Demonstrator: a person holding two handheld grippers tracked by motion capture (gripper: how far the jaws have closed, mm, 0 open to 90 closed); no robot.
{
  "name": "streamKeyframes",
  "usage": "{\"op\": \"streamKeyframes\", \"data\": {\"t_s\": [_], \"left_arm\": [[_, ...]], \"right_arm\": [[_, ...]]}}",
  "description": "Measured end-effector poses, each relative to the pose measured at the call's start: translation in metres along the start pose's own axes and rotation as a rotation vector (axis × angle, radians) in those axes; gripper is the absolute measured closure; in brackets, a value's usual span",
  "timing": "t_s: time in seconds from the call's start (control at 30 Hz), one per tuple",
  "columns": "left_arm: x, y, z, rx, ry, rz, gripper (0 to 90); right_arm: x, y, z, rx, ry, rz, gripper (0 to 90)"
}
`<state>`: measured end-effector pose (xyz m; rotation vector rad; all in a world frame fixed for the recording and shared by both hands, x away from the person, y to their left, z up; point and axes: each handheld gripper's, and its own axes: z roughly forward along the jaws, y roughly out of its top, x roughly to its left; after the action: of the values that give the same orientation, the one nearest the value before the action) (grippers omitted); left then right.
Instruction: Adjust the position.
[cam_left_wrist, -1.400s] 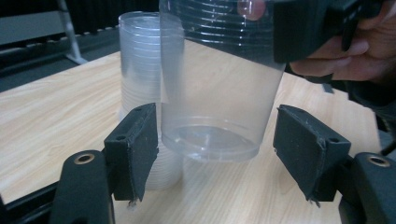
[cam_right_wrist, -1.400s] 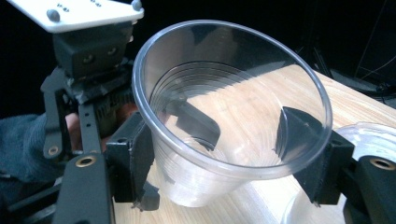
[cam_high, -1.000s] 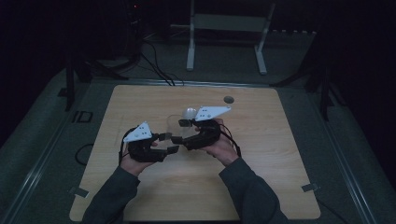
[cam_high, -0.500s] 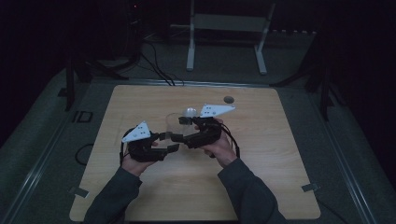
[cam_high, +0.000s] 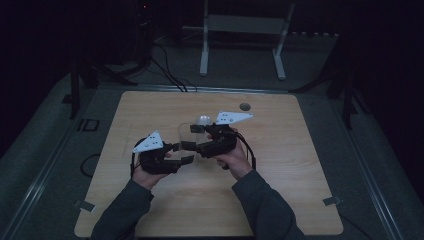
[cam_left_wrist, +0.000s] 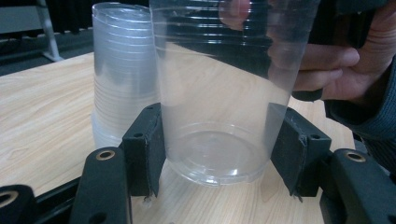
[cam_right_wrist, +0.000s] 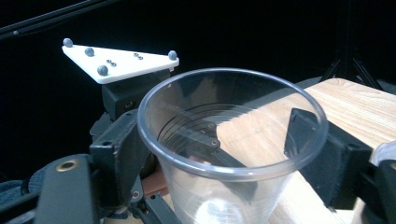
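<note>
1 clear plastic cup (cam_left_wrist: 219, 98) stands upright on the wooden table (cam_high: 300, 170), just beside a stack of cups (cam_left_wrist: 121, 74). Left gripper (cam_high: 186, 159) is clamped on its base, 1 jaw per side. Right gripper (cam_high: 192, 137) has just been closing; its jaws flank the rim, the left jaw touching, the right jaw apart.

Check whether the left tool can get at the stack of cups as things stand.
Probably not yet. The left tool is shut on the base of the clear cup, so its jaws are full, and the stack of cups stands just behind that cup. It would likely have to let go first.
</note>
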<state>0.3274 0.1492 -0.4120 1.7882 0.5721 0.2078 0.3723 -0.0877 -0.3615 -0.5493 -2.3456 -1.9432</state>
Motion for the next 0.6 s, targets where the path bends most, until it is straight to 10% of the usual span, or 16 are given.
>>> {"op": "streamKeyframes", "data": {"t_s": [0.6], "left_arm": [[0.0030,0.0036,-0.0081,-0.001,0.040,0.008,28.7]], "right_arm": [[0.0037,-0.0027,-0.0082,0.028,-0.103,-0.086,28.8]]}}
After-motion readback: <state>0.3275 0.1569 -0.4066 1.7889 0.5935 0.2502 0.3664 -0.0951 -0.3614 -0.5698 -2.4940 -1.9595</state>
